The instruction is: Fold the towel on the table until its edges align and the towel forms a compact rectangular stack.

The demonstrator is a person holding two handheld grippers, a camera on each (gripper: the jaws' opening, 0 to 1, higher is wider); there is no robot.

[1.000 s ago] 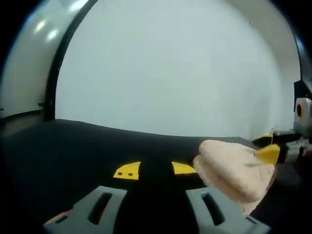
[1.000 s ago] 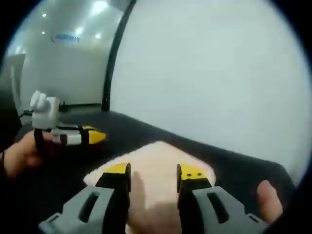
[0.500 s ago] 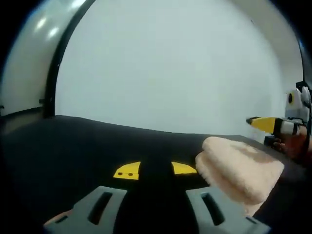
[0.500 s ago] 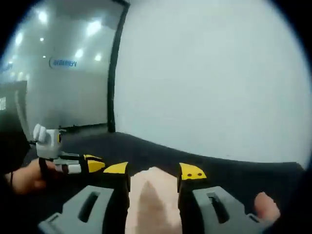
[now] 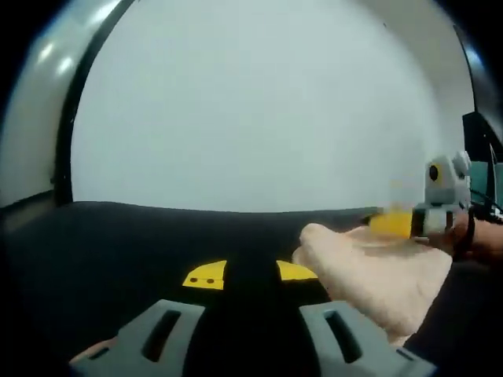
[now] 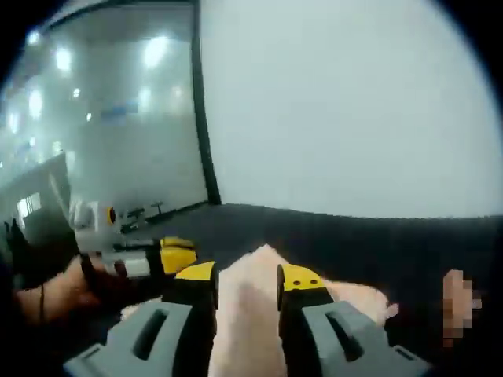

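Note:
The peach towel (image 5: 369, 275) lies folded in a thick bundle on the black table (image 5: 118, 251), to the right of my left gripper (image 5: 251, 274). That gripper is open, with bare tabletop between its yellow-tipped jaws. My right gripper (image 5: 391, 224) comes in from the right, blurred, over the towel's far edge. In the right gripper view the towel (image 6: 247, 306) shows in the gap of the right gripper (image 6: 246, 275), whose jaws stand apart on either side of it. The left gripper (image 6: 179, 255) sits to the left, held by a hand.
A white wall stands behind the table (image 6: 377, 243). A black-framed glass partition (image 6: 206, 141) is at the left, with a lit room behind it. A hand (image 5: 483, 239) holds the right gripper at the table's right side. Bare tabletop stretches to the left.
The right gripper has come down closer to the towel's far edge, and its jaws have narrowed a little. The towel's outline has shifted and blurred. My left gripper stays put, open.

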